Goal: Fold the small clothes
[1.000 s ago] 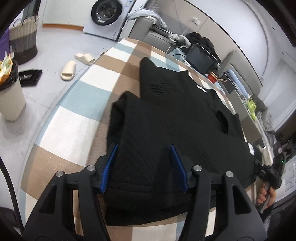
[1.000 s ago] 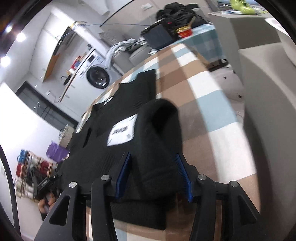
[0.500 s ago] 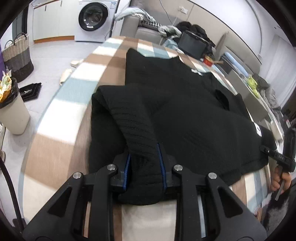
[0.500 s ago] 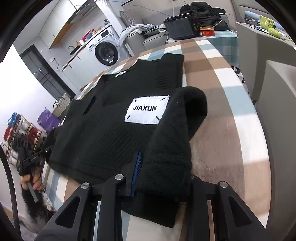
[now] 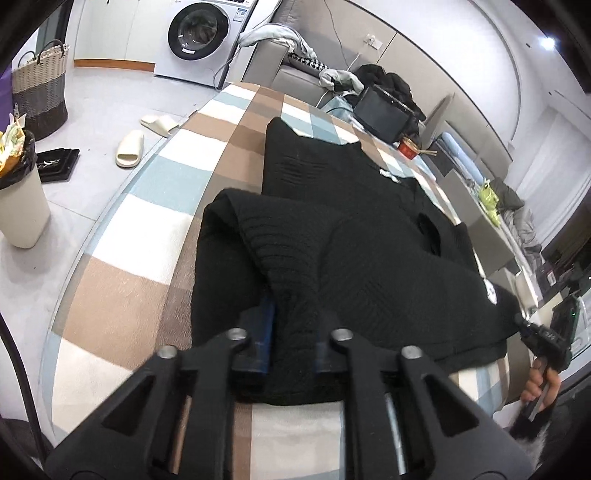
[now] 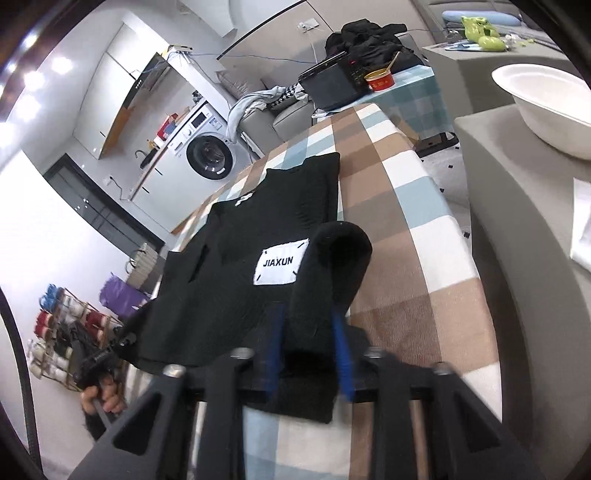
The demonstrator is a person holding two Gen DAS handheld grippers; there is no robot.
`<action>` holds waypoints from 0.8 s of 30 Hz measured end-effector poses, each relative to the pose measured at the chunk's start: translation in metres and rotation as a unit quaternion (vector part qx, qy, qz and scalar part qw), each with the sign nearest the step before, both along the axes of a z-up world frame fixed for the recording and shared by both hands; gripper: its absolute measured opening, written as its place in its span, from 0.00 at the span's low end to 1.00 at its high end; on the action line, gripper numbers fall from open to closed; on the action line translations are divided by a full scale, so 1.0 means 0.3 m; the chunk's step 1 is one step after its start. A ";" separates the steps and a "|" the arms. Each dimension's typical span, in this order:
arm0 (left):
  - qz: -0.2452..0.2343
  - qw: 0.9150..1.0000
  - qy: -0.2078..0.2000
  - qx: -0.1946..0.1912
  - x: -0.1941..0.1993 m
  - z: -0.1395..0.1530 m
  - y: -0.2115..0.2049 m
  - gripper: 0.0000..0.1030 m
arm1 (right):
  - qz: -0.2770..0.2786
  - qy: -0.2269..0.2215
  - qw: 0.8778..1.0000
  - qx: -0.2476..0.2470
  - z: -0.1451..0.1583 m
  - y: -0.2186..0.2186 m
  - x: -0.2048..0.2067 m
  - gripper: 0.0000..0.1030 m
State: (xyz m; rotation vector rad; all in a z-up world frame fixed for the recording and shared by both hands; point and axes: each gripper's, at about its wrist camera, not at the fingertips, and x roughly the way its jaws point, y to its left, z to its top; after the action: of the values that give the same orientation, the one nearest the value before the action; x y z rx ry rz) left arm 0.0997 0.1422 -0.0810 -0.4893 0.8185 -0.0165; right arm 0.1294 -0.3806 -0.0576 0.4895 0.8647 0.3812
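A black knit sweater (image 5: pixel 369 240) lies spread on the checked tablecloth (image 5: pixel 122 288); its white JIAXUN label (image 6: pixel 282 266) shows in the right wrist view. My left gripper (image 5: pixel 293 326) pinches a raised ridge of the sweater's near left corner, and its jaws are still closing on the cloth. At the near right corner my right gripper (image 6: pixel 306 345) grips a humped fold (image 6: pixel 343 243) beside the label, its jaws likewise closing on the knit. Each view shows the other gripper in a hand at the far corner: the right gripper (image 5: pixel 543 339) and the left gripper (image 6: pixel 99 358).
A white bin (image 5: pixel 18 206), a woven basket (image 5: pixel 40 92) and slippers (image 5: pixel 129 149) are on the floor to the left. A washing machine (image 5: pixel 199 35) stands behind. Beyond the table's far end are a black screen (image 6: pixel 328 85) and a red cup (image 6: pixel 380 81). A white bowl (image 6: pixel 546 107) sits on the grey counter at right.
Both grippers have gone from wide open around the sweater's near corners to pinched on them. The gripped cloth has bunched into raised folds and lifted slightly.
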 end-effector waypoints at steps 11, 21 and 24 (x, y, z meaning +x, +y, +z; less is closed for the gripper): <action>-0.008 0.998 -0.058 -0.014 0.129 0.214 0.033 0.05 | -0.025 -0.057 0.994 0.095 0.145 -0.021 0.142 0.07; 0.002 0.998 -0.055 -0.030 0.518 0.303 0.110 0.05 | -0.114 -0.050 0.986 0.114 0.186 -0.029 0.495 0.07; 0.013 0.999 -0.035 -0.035 0.667 0.242 0.139 0.15 | -0.164 -0.012 0.983 0.083 0.128 -0.032 0.617 0.13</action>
State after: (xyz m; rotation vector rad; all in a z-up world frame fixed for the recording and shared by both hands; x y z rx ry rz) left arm 0.2997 0.1839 -0.0084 -0.5632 0.7454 -0.0372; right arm 0.3145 -0.3903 -0.0192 0.7686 0.7168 0.1555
